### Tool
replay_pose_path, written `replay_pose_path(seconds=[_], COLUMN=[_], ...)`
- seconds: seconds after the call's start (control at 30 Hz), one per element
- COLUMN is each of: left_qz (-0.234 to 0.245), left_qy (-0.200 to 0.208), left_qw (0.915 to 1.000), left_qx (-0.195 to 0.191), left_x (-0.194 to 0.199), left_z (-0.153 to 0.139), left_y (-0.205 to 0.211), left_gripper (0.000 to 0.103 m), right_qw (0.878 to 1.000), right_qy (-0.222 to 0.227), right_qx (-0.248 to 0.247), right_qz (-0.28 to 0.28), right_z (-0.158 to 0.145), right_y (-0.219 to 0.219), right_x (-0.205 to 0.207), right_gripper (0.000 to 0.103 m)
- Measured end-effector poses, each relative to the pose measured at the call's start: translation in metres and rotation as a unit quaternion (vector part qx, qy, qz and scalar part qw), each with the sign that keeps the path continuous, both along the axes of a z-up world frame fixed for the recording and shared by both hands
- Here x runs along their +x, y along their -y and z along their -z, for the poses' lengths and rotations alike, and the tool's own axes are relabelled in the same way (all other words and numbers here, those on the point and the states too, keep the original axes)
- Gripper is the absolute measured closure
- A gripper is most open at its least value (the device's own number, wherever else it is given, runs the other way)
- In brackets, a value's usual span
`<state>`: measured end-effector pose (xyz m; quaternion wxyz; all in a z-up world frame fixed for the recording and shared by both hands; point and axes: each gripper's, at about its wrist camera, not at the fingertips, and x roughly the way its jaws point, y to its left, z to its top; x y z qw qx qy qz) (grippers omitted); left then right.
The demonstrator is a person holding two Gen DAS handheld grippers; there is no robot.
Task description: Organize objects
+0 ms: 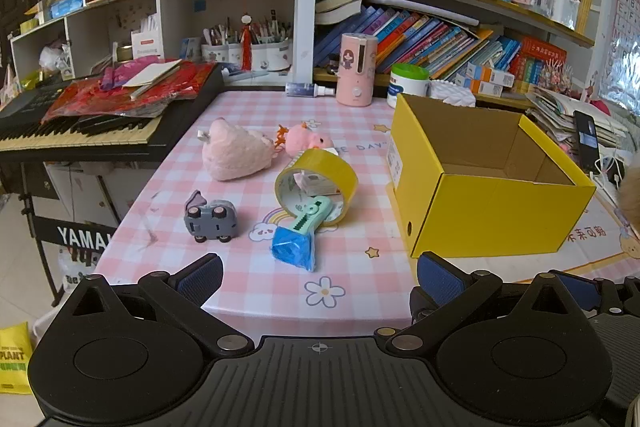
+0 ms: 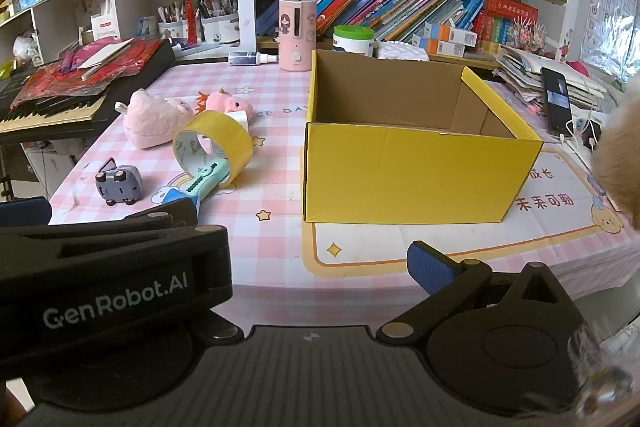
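Observation:
On the pink checked table [image 1: 256, 279] lie a pale pink plush [image 1: 232, 151], a small pink plush toy [image 1: 308, 139], a yellow tape roll [image 1: 316, 183] on its edge, a mint green clip [image 1: 310, 215] leaning on it, a blue wrapped block [image 1: 292, 247] and a grey toy car [image 1: 210, 219]. To their right stands a yellow cardboard box [image 1: 488, 179] [image 2: 416, 167], top open, its visible inside bare. My left gripper [image 1: 320, 279] hangs open over the near table edge, short of the blue block. My right gripper [image 2: 312, 275] is open before the box; its left finger is hidden behind the left gripper.
A keyboard [image 1: 80, 131] piled with red bags borders the table on the left. At the back stand a pink humidifier [image 1: 356, 71], a white tub [image 1: 408, 83] and bookshelves [image 1: 440, 39]. Papers and a phone [image 2: 556, 103] lie right of the box. Something fuzzy and beige [image 2: 616, 155] fills the right edge.

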<state>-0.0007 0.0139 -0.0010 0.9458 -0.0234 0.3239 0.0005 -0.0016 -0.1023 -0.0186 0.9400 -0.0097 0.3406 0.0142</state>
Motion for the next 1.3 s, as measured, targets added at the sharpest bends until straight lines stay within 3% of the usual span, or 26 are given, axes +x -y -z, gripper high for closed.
replay_pose_path(seconds=[1.3], left_qz=[0.015], left_qy=[0.001], left_qw=[0.9999], left_qx=[-0.005], left_x=[-0.0013], left_z=[-0.0039], left_y=[0.0003], left_gripper=[0.0], right_qw=[1.0], right_qy=[0.008], right_qx=[-0.011], right_qz=[0.007], right_z=[-0.0036], right_y=[-0.0001], right_x=[-0.0047], right_gripper=[0.0])
